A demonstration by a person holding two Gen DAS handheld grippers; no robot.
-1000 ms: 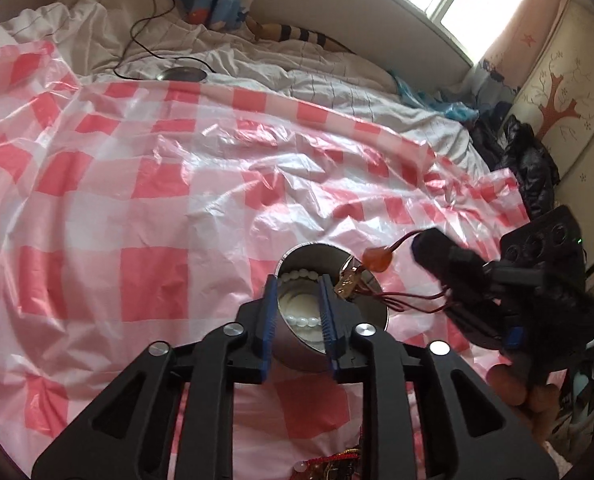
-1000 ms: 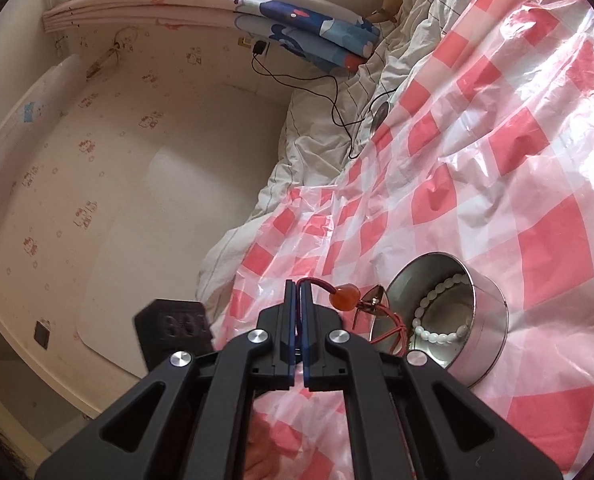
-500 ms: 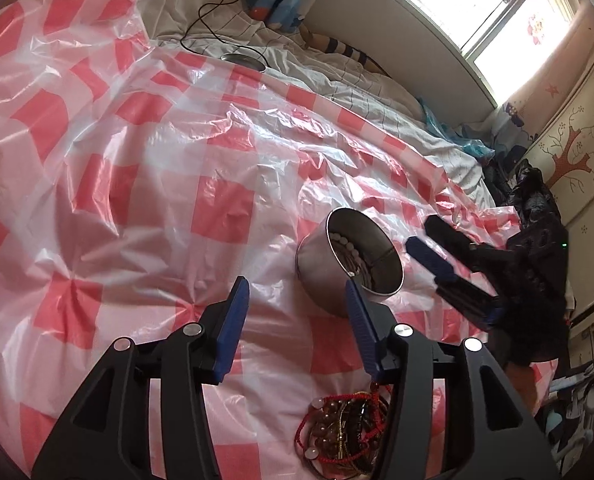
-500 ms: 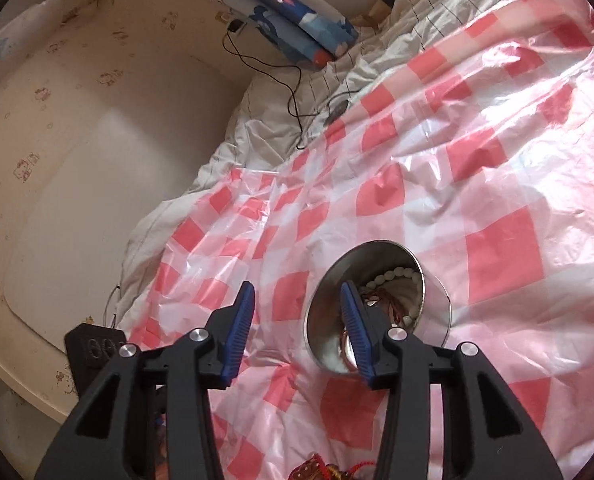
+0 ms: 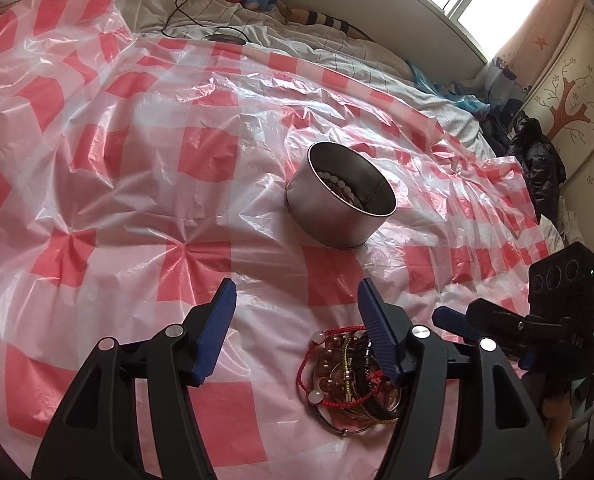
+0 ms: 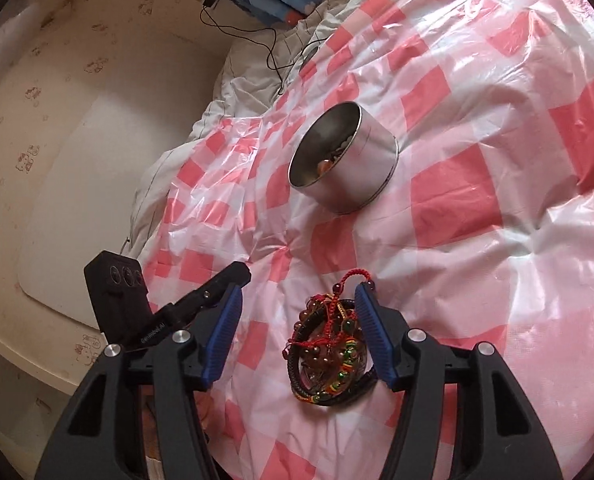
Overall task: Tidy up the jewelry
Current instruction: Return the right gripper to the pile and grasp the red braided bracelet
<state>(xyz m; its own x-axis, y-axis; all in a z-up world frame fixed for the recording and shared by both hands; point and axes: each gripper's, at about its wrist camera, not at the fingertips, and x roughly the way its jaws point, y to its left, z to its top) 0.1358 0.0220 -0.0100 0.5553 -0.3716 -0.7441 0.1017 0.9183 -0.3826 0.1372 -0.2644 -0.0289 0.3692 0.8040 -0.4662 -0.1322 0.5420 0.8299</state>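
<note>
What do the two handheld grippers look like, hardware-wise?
Both match: the left gripper and right gripper have matte black cut-out frames, silver pivot bolts and ribbed blue pads lining the jaws. Each carries a black box with three round ports. No cables visible.

Both grippers are the same build: matte black plastic frames with triangular cutouts, 2 silver round screws on each side, and ribbed blue pads lining the inside of the fingers. The left gripper and right gripper each carry a boxy black camera block with 3 round lenses on the face; there's small white lettering along one arm
</note>
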